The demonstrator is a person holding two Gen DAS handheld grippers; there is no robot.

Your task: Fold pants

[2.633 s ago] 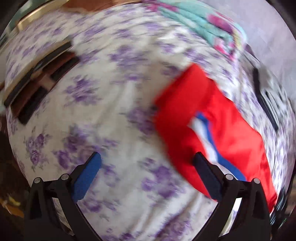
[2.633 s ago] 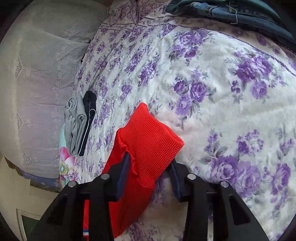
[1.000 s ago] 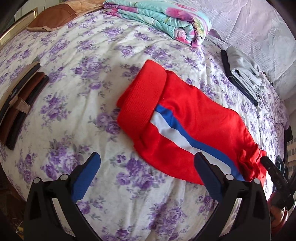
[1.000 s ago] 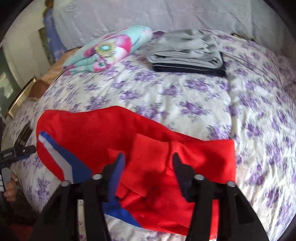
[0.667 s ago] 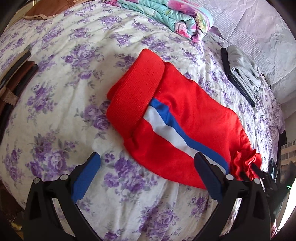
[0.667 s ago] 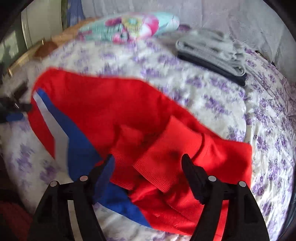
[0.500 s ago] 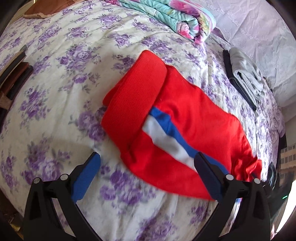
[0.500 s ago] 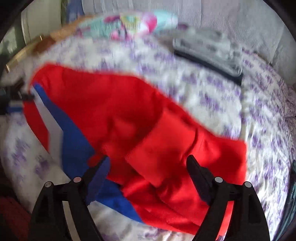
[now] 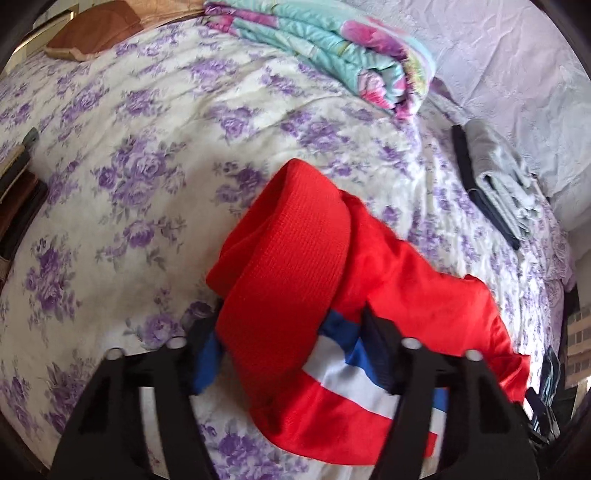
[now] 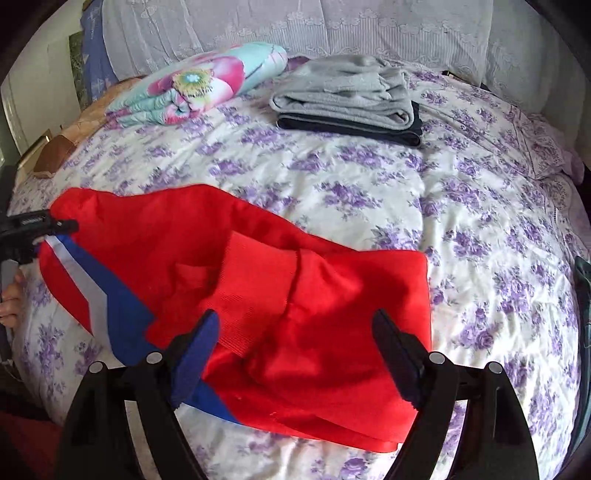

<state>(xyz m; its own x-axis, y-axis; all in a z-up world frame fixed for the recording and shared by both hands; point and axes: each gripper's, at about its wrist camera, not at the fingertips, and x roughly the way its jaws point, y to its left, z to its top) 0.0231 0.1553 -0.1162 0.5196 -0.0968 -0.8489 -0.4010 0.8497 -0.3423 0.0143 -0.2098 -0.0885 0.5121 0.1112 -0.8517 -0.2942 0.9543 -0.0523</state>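
Red pants (image 9: 373,280) with a white and blue side stripe (image 9: 343,384) lie folded on the flowered bed. My left gripper (image 9: 291,350) is shut on the ribbed waistband (image 9: 291,258) and lifts it off the sheet. In the right wrist view the pants (image 10: 258,273) lie spread below my right gripper (image 10: 295,350), which is open and empty above the ribbed cuff (image 10: 255,291). The left gripper (image 10: 44,225) shows at the pants' far left end.
A rolled floral blanket (image 10: 199,85) and a stack of folded grey and dark clothes (image 10: 351,99) lie at the far side of the bed. The stack also shows in the left wrist view (image 9: 495,181). A brown cushion (image 9: 96,29) sits at the far left.
My left gripper moved in and closed on the waistband, lifting it. My right gripper opened wider and let go of the red cuff.
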